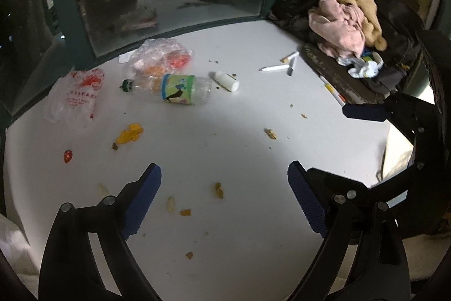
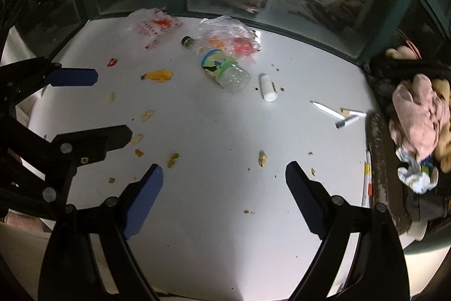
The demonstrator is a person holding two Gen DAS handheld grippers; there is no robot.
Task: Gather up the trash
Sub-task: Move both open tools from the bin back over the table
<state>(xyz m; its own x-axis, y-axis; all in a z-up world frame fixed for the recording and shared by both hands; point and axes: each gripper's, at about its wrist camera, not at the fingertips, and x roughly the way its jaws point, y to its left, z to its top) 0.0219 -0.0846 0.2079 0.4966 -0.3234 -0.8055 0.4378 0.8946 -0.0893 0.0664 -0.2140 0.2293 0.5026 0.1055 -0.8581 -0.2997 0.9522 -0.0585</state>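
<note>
Trash bottle (image 1: 180, 89) cap (image 1: 127, 84) shows sideways left, end-on right.

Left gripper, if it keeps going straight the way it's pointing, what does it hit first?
Most likely the bare white table. The left gripper is open and empty, angled down at the tabletop. A small orange crumb lies between its fingers, and the plastic bottle is farther off. Depth is hard to judge here.
</note>
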